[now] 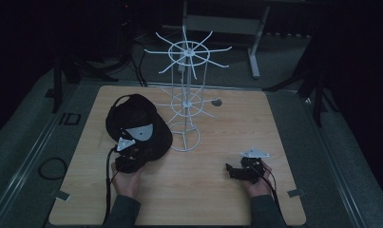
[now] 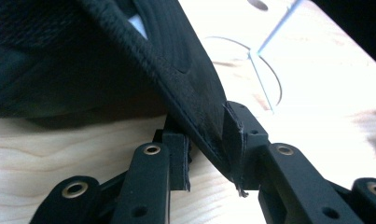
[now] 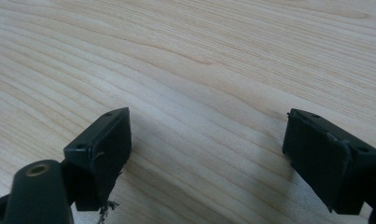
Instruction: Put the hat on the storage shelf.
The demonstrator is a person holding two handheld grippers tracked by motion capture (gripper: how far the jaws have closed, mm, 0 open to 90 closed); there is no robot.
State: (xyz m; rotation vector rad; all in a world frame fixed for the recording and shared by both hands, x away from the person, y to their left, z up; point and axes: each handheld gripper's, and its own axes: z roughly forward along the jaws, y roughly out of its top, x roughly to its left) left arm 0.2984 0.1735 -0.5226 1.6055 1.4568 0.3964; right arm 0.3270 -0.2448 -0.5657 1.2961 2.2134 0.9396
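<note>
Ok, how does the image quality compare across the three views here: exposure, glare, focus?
High view: dim and underexposed, the black cap nearly merges with the left gripper, though the white wire rack stands out. Left gripper view: the table is blown out to near white, while the cap's brim stays sharp. Right gripper view: evenly lit, wood grain crisp, jaws slightly soft.

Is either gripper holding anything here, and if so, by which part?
The left gripper has the black cap by the edge of its brim, which sits between the pads. The right gripper is open over the bare table, holding nothing.
</note>
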